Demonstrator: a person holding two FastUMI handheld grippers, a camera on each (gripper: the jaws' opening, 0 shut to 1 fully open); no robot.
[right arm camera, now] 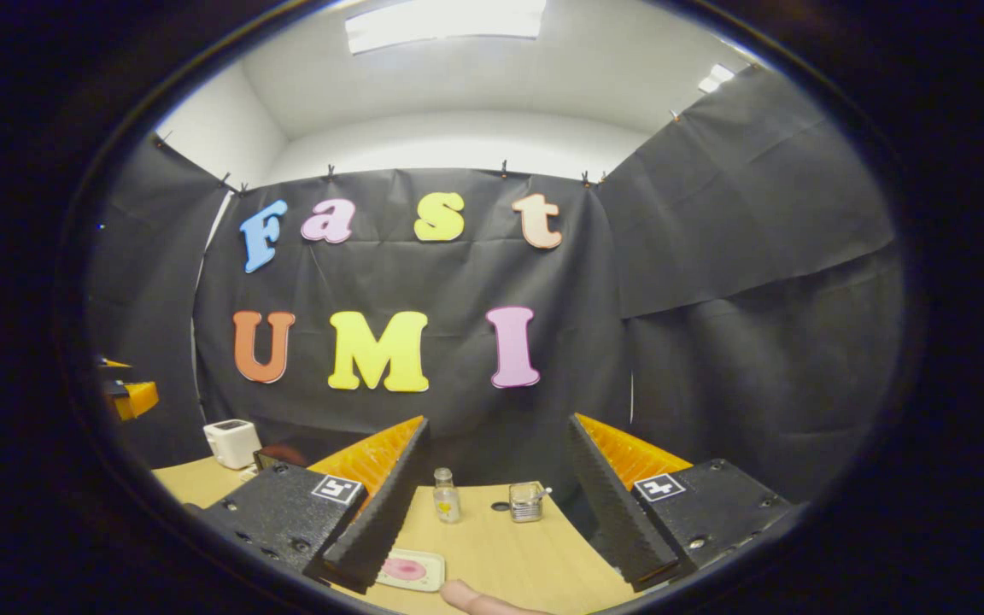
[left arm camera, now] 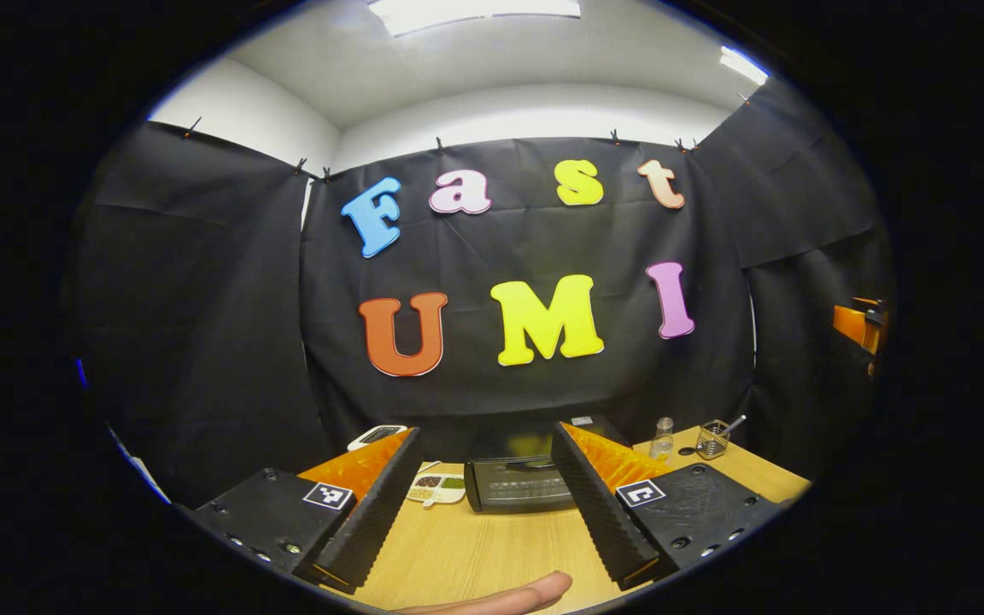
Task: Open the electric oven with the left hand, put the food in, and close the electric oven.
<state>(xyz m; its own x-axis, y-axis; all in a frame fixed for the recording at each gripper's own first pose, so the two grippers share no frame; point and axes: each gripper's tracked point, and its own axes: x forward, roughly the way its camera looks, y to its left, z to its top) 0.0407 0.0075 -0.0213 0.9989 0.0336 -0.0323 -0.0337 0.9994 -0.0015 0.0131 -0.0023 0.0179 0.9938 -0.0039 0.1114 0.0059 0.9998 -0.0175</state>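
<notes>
Oven (left arm camera: 519,483) sits shut, straight ahead between my left gripper (left arm camera: 483,500) fingers, jaws wide to take its handle I guess. Right gripper (right arm camera: 492,504) gapes empty too, food plate (right arm camera: 411,570) just below.

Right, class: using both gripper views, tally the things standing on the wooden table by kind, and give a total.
Oven: 1
White box-shaped device: 1
Food dishes: 2 (divided dish, dish with pink food)
Small bottle: 1
Mesh holder: 1
Total: 6
</notes>
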